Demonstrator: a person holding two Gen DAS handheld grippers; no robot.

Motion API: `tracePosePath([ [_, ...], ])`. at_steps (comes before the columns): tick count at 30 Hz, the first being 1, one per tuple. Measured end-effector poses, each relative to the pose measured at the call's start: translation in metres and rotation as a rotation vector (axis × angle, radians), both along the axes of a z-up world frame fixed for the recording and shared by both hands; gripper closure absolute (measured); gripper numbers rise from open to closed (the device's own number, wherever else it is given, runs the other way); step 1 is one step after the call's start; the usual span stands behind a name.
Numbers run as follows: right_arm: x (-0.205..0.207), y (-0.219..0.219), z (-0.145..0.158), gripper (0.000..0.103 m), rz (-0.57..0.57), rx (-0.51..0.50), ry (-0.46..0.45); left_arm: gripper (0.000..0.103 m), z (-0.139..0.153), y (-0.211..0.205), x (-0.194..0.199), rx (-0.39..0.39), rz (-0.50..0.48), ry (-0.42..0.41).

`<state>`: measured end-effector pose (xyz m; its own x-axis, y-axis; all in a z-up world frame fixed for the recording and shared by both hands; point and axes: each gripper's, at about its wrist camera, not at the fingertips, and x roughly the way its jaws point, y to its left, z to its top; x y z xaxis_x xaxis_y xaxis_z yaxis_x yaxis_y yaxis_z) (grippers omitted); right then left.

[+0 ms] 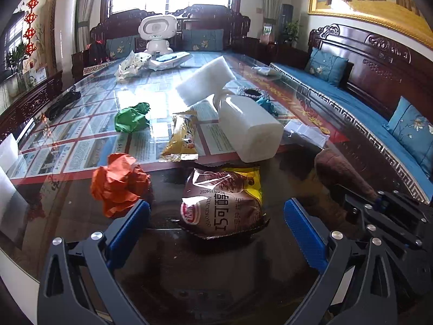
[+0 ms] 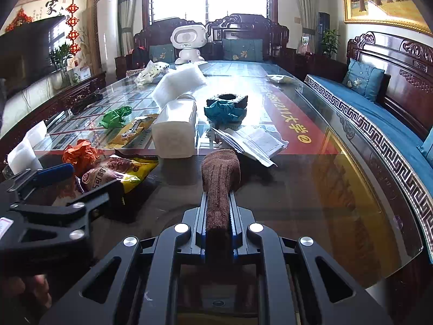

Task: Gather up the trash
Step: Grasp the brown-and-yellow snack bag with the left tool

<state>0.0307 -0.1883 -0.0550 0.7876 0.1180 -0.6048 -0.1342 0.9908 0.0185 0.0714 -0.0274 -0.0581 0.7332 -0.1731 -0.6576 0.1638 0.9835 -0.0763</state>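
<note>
Left wrist view: the left gripper (image 1: 216, 216) stands with its blue fingers (image 1: 130, 224) spread wide and grasping nothing. A brown snack wrapper (image 1: 223, 203) lies flat on the glass table (image 1: 189, 265) at lower centre of the frame, directly between the two fingers and clear of both. A crumpled orange paper (image 1: 119, 182) sits just beside the left-hand finger, at centre left. Higher up lie a yellow wrapper (image 1: 182, 138), a green paper ball (image 1: 131, 117) and a white tissue pack (image 1: 250, 127).

In the right wrist view, the right gripper (image 2: 219, 211) is clenched on a brown sock (image 2: 220, 178). The sock's lower length is pinched between the fingers at lower centre, and its wider end sticks out ahead of the tips toward mid-frame. The left gripper shows at lower left of this frame, with the snack wrapper just beyond it.
</note>
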Motion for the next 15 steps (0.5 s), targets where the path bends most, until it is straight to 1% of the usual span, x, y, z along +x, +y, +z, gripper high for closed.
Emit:
tracePosePath([
  [3, 0.001, -0.001, -0.001, 0.09, 0.01, 0.004, 0.0, 0.004, -0.002, -0.007, 0.006, -0.001, -0.004, 0.01],
  [7, 0.003, -0.003, -0.002, 0.09, 0.017, 0.009, 0.002, 0.004, -0.003, -0.016, 0.012, 0.025, -0.008, 0.013],
  [10, 0.002, -0.004, -0.002, 0.09, 0.035, 0.019, 0.0, 0.005, -0.004, -0.016, 0.012, 0.014, -0.017, 0.015],
  [11, 0.002, -0.004, -0.002, 0.09, 0.044, 0.025, 0.0, 0.009, -0.004, -0.015, 0.011, 0.011, -0.025, 0.013],
  [13, 0.002, -0.003, -0.001, 0.09, 0.05, 0.022, -0.001, 0.019, -0.004, -0.015, 0.01, 0.024, -0.041, 0.006],
  [14, 0.001, -0.003, -0.001, 0.09, 0.051, 0.023, -0.002, 0.028, -0.004, -0.015, 0.01, 0.028, -0.048, 0.005],
  [15, 0.002, -0.004, -0.001, 0.09, 0.05, 0.024, -0.003, 0.033, -0.004, -0.013, 0.01, 0.031, -0.053, 0.007],
])
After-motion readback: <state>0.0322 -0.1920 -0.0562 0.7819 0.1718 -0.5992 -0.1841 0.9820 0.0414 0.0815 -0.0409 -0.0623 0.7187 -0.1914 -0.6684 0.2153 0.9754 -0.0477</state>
